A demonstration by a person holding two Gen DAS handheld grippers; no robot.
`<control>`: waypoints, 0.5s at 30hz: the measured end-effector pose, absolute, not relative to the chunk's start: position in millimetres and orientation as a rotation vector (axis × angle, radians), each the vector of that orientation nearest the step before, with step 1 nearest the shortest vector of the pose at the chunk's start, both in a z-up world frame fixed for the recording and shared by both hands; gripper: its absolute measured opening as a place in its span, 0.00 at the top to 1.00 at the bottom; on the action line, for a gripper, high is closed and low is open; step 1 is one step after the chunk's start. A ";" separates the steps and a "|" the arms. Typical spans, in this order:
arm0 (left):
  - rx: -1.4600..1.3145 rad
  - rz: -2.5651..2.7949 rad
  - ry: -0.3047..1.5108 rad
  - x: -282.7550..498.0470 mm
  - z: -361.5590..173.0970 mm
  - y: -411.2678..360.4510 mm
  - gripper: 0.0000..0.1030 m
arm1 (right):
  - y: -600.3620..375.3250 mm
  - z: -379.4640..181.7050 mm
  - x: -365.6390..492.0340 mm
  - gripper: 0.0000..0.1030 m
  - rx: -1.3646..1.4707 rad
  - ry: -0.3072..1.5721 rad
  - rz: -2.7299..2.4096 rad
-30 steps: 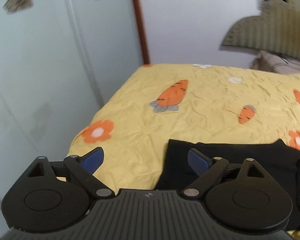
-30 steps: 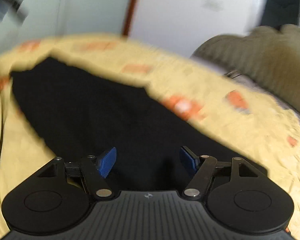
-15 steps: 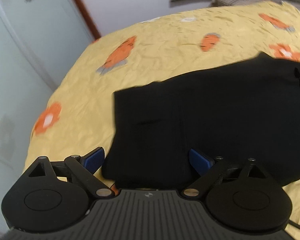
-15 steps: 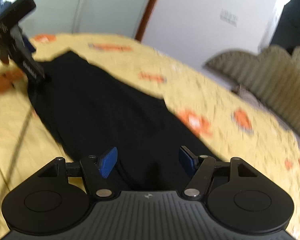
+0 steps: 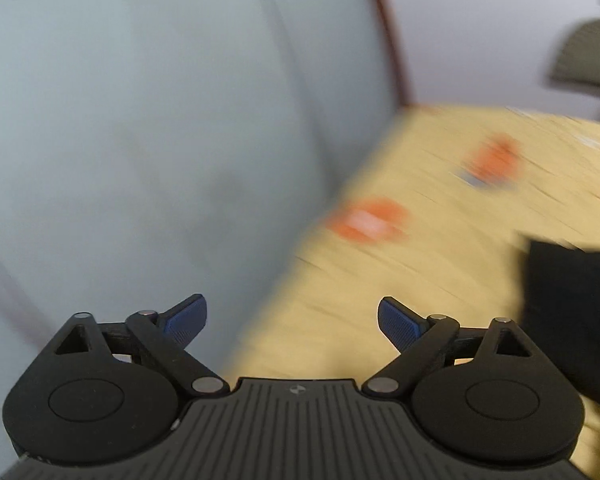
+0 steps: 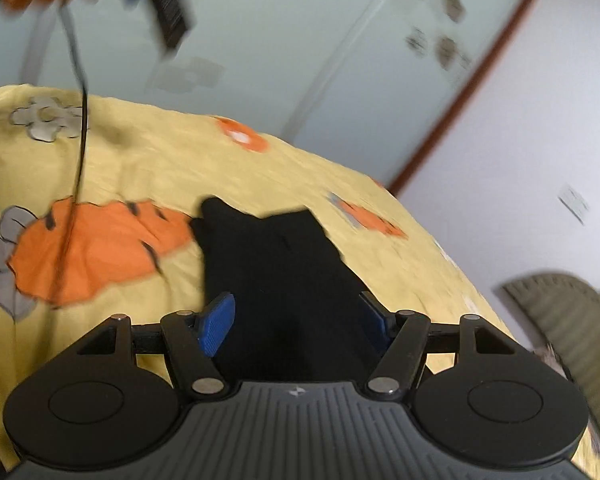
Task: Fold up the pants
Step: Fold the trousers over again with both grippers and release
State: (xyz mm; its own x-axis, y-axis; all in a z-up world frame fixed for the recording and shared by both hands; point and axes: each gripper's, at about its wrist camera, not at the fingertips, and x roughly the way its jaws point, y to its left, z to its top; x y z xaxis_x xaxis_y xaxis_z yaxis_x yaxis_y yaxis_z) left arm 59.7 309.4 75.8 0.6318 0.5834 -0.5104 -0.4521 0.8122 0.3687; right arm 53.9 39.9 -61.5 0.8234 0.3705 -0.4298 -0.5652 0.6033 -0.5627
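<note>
Right wrist view looks along the right gripper [image 6: 296, 324], its blue fingers [image 6: 216, 324] spread wide and holding nothing, with the black pants [image 6: 276, 276] lying between them on the yellow bed sheet [image 6: 132, 160]. Left wrist view is blurred: the left gripper [image 5: 292, 320] is also spread wide and empty, over the bed's edge, the pants [image 5: 572, 312] well off to its right.

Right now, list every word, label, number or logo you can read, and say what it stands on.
No text can be read.
Small emblem on the left gripper body: a mark, no letters.
Same emblem on the right gripper body.
Label on the blurred black device above the bed: too blurred.
</note>
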 end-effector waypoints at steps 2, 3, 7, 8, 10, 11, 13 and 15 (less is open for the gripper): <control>0.273 0.591 0.649 59.0 83.6 307.5 0.06 | 56.0 -66.2 54.6 0.35 -0.776 0.257 0.568; 0.277 0.540 0.667 62.0 82.4 302.1 0.06 | 63.8 -69.7 55.4 0.36 -0.796 0.249 0.573; 0.118 0.233 0.783 83.2 54.2 274.9 0.05 | 88.3 -88.7 62.7 0.49 -0.886 0.249 0.573; 0.087 0.203 0.807 88.6 45.5 270.2 0.06 | 93.0 -93.8 63.9 0.53 -0.917 0.250 0.569; 0.050 0.185 0.843 98.3 28.3 260.0 0.06 | 99.9 -103.7 66.0 0.54 -0.965 0.241 0.558; 0.034 0.185 0.857 103.0 22.1 256.5 0.06 | 103.4 -107.8 66.9 0.54 -0.985 0.238 0.552; -0.021 0.195 0.881 110.9 11.8 257.9 0.07 | 109.4 -115.7 68.6 0.55 -1.019 0.219 0.536; -0.106 0.179 0.902 116.0 2.8 263.9 0.06 | 115.7 -120.4 70.2 0.59 -1.043 0.202 0.529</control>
